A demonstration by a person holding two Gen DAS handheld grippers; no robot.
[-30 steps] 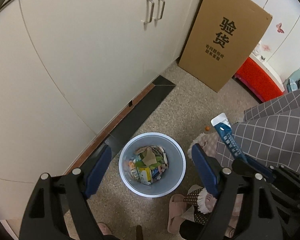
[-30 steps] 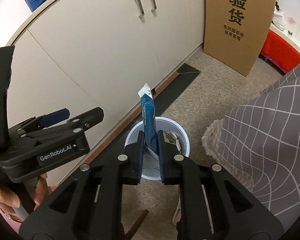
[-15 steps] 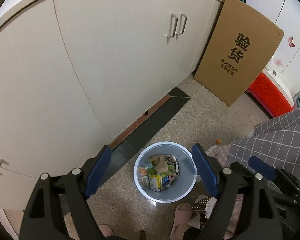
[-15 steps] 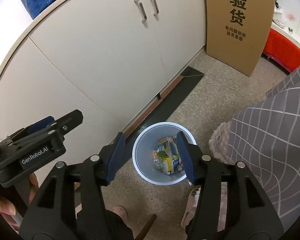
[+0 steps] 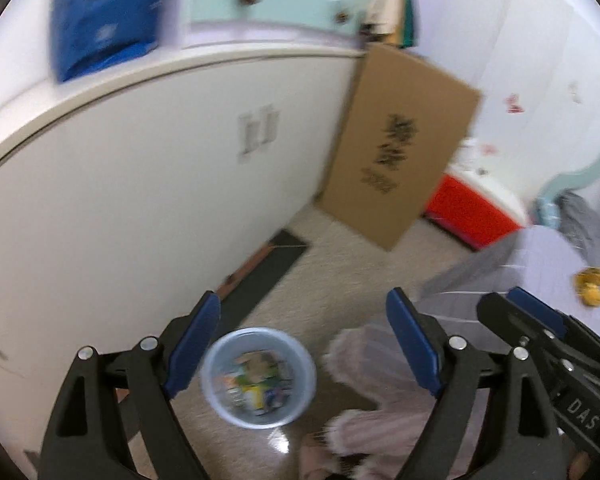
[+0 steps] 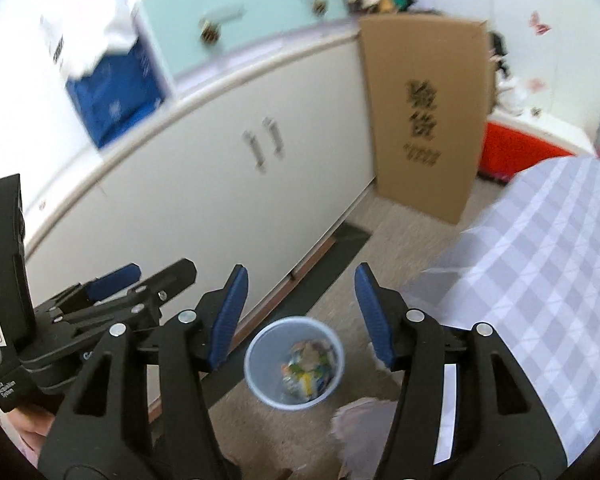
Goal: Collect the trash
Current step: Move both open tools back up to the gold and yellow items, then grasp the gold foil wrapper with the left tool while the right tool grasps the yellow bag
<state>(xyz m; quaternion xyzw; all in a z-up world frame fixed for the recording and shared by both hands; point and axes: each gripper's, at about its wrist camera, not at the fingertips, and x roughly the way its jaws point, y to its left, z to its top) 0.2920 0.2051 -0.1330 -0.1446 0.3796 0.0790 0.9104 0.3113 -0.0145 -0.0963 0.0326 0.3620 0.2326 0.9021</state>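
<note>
The pale blue trash bin (image 5: 214, 372) stands on the floor by the white cabinet, with mixed wrappers and cartons (image 5: 256, 380) inside. My left gripper (image 5: 303, 298) hangs high above it, open and empty. My right gripper (image 6: 301, 271) is also well above the bin (image 6: 260, 372); its jaws are opening and nothing is between them. The trash (image 6: 308, 372) shows blurred at the bin's bottom. Each gripper shows at the edge of the other's view, the right one (image 5: 504, 300) beside the left. A small yellow scrap (image 5: 590, 282) lies on the checked cloth.
The white cabinet (image 6: 220, 184) runs along the left, with a tall cardboard box (image 5: 400, 152) leaning at its far end and a red box (image 5: 468, 208) beyond. A table under a checked cloth (image 6: 540, 260) fills the right. Fluffy slippers (image 5: 360, 352) lie beside the bin.
Both grippers have risen, so the bin looks smaller and lower. The right gripper, shut on a blue packet a second ago, has opened and the packet is gone from its jaws.
</note>
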